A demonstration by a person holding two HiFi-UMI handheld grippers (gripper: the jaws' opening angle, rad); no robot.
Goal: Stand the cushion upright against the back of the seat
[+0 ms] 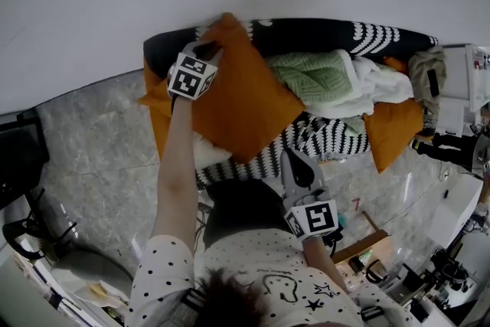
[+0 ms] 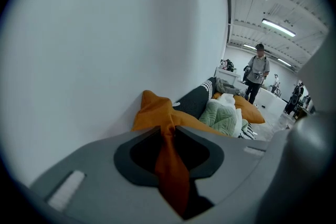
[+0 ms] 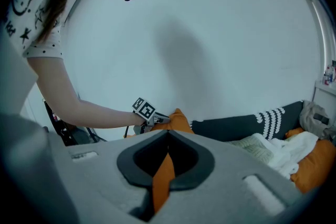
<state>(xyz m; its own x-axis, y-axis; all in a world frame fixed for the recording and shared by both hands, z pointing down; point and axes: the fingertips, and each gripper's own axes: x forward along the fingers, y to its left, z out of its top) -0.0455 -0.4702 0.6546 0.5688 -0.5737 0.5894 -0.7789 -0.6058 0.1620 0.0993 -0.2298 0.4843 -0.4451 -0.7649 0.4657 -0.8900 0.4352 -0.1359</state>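
Orange cushion sits between the left gripper jaws, narrowly parted; right gripper jaws pinch it.

Person: white short-sleeved top, black polka dots on the sleeves, black doodles (smiley, stars) across the front; dark hair at 6 o'clock of the head view. Left gripper at 11 o'clock, right gripper at 5 o'clock: grey bodies, each bearing a marker cube of black-and-white squares.
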